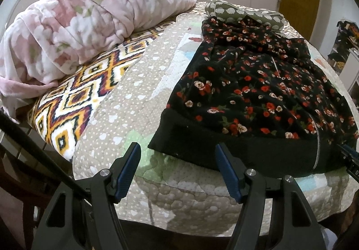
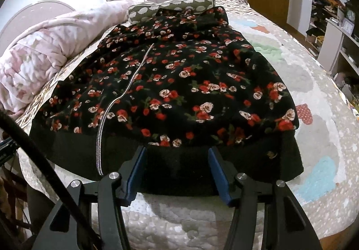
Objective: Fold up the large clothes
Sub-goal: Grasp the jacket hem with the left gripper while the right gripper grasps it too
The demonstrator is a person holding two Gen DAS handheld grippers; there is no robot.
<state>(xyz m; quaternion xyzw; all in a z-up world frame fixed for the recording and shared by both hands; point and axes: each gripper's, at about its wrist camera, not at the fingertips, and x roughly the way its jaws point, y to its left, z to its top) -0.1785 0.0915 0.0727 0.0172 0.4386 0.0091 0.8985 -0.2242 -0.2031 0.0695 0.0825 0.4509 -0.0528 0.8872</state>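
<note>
Both grippers, left gripper (image 1: 177, 151) and right gripper (image 2: 176, 155), hover spread before the floral jacket (image 2: 170, 84).

Quilted bedspread (image 1: 125, 101), pink blanket (image 1: 74, 25), spotted pillow (image 2: 170, 6), shelves (image 2: 332, 32)

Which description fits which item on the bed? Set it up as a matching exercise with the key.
Items:
1. floral jacket
2. pink blanket
3. spotted pillow
4. left tongs

Descriptions:
A. bunched in a heap at the left side
B. open, near the hem's left corner
C. spread flat, zipped, black hem nearest the cameras
D. at the far end, by the collar

Pairs: 1-C, 2-A, 3-D, 4-B
</note>
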